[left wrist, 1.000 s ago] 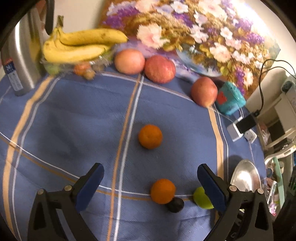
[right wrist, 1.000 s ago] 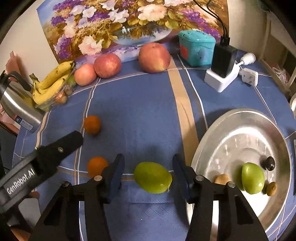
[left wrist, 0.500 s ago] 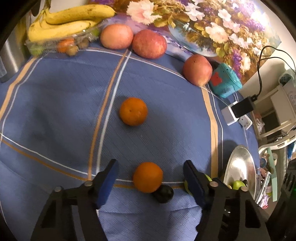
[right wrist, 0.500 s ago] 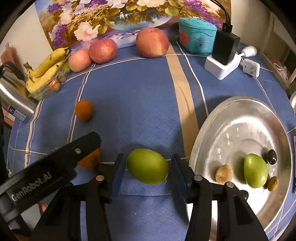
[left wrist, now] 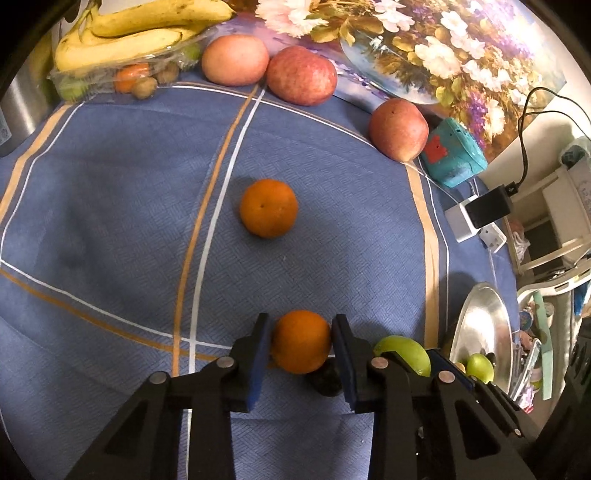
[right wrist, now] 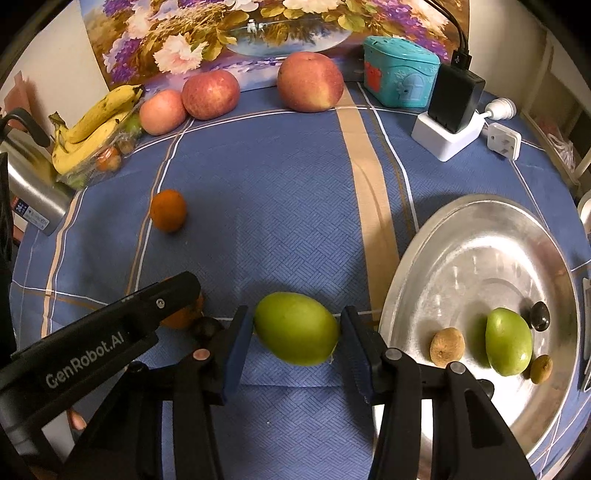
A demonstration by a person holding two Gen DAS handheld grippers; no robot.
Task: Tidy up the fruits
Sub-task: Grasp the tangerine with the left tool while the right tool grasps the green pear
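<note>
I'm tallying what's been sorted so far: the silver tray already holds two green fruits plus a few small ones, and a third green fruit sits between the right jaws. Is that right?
Not quite. The silver tray holds one green fruit, not two, as the right wrist view shows. The rest stands: a few small fruits lie beside it, and another green fruit sits between the right gripper's jaws.

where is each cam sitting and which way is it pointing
Left wrist: on the left gripper, looking steeply down its fingers at the near orange, around which the jaws are closing; the right gripper's finger shows at right.
Right wrist: on the right gripper, tilted down at the green fruit between its pads and the metal tray; the left gripper's body crosses at left.
Shared: the far orange, apples, bananas.
</note>
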